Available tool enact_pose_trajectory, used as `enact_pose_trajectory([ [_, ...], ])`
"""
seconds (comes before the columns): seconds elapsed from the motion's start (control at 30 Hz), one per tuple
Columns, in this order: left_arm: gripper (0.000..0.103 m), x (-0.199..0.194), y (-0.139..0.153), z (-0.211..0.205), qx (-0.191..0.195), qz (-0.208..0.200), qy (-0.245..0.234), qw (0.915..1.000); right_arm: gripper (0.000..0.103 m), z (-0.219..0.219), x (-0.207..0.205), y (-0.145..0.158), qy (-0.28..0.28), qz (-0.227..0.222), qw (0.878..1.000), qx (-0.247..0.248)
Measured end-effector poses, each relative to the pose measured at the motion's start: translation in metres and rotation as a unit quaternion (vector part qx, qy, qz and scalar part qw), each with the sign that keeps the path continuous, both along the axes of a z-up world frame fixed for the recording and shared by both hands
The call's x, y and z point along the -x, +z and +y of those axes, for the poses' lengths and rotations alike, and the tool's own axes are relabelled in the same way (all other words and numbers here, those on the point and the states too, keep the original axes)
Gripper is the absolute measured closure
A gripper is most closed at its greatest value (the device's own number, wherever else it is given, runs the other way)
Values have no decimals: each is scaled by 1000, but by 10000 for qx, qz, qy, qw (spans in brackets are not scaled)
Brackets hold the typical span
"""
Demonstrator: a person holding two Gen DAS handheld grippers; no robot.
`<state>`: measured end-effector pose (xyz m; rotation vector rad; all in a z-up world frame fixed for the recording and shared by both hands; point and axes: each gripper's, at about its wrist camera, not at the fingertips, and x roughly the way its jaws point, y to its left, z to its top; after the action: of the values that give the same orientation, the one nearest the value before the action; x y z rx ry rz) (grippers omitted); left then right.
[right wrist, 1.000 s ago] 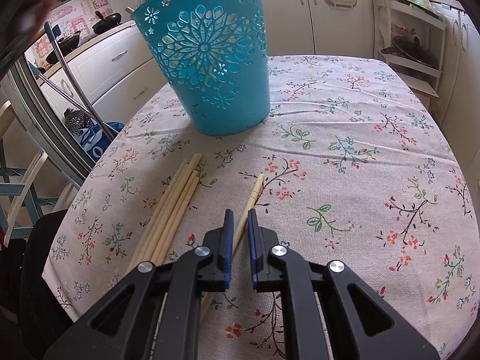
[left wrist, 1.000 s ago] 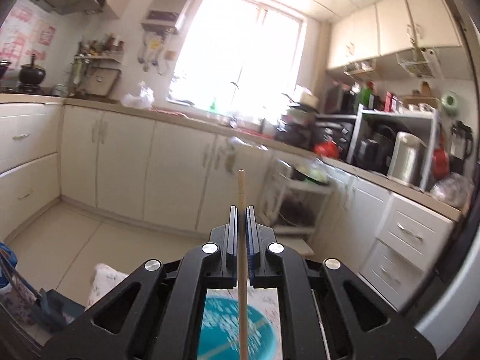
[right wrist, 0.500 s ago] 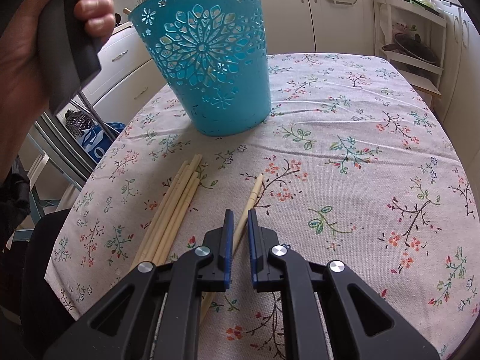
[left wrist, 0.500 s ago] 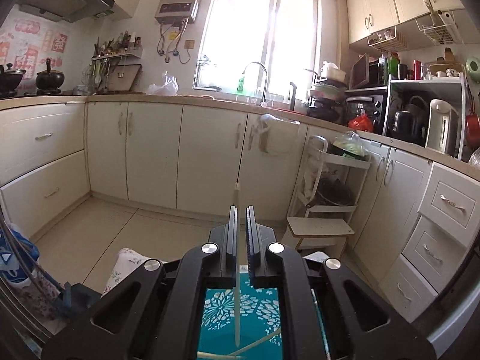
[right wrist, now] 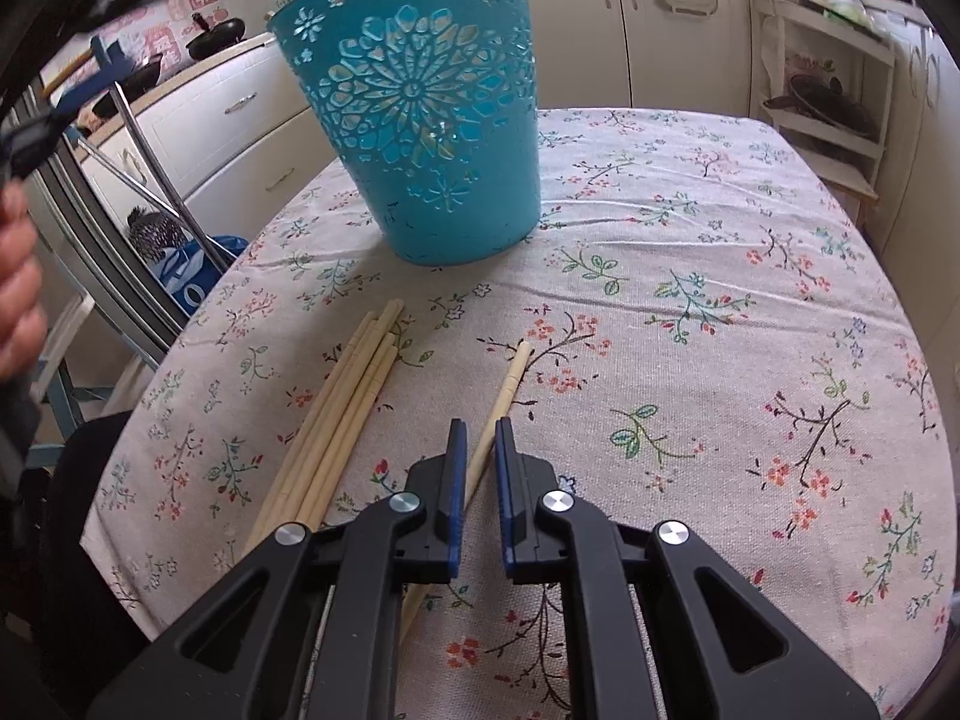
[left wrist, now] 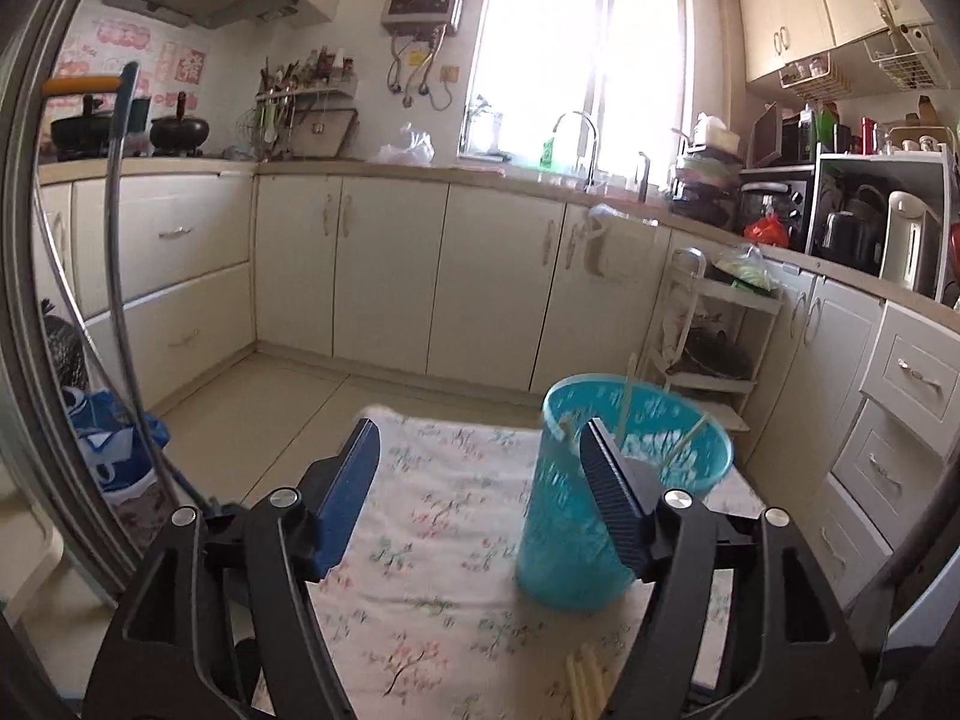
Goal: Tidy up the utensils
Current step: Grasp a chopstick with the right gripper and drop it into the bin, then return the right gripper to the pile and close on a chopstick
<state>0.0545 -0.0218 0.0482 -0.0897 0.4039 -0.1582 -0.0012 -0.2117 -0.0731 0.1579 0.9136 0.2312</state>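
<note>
Left gripper (left wrist: pixel 480 450) opening; five chopsticks (right wrist: pixel 336 420) tabled.

Bucket (right wrist: pixel 420 120) blocks tablecloth's (right wrist: pixel 720 300) far-left; right side open.

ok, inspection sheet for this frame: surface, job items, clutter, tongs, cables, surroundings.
Surface: table under a floral tablecloth, lying flat.
Job's things: teal cut-out bin upright on the cloth, chopsticks leaning inside it; bundle of chopsticks lying flat in front of it; single chopstick lying apart, to the bundle's right.
Clutter: nothing seen on the cloth.
Tongs: left tongs opening, nothing between the jaws, bin just beyond; right tongs nearly shut, low over the single chopstick, which runs through the gap; contact unclear.
Cables: nothing seen on the table.
Surroundings: kitchen cabinets, window, shelf trolley, blue bag on the floor.
</note>
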Motion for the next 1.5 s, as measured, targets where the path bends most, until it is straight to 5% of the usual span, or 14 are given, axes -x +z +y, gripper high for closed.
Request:
enact_pose_trajectory([
  [0.13,37,6,-47,18,4,704,86,9975,96,1,1,2,-87,42,9999,92],
  [0.37,35,11,-95,32,72,1162,-3,9932,97,-24,27,50,-454,-446,9940,-889],
  [0.7,32,8,-98,32,244,1263,-125,9916,98,-33,-10,188,-531,-2116,9596,-1776],
  [0.87,32,5,-100,38,418,1357,-110,9898,99,-31,-29,214,-572,-2369,9525,-1824],
  [1.0,32,3,-103,40,489,1428,-108,9885,99,-29,-26,193,-582,-1969,9644,-1665],
  [1.13,32,2,-104,40,505,1464,-98,9879,98,-24,-25,129,-640,-744,9824,-1592],
  [1.23,32,2,-105,40,502,1487,-81,9876,64,-15,-23,77,-714,172,9861,-1489],
  [1.3,32,2,-105,40,512,1496,-73,9874,61,-4,-20,54,-674,536,9882,-1263],
  [1.5,31,-1,-107,40,523,1577,-73,9861,61,9,-23,27,-1014,838,9893,-631],
])
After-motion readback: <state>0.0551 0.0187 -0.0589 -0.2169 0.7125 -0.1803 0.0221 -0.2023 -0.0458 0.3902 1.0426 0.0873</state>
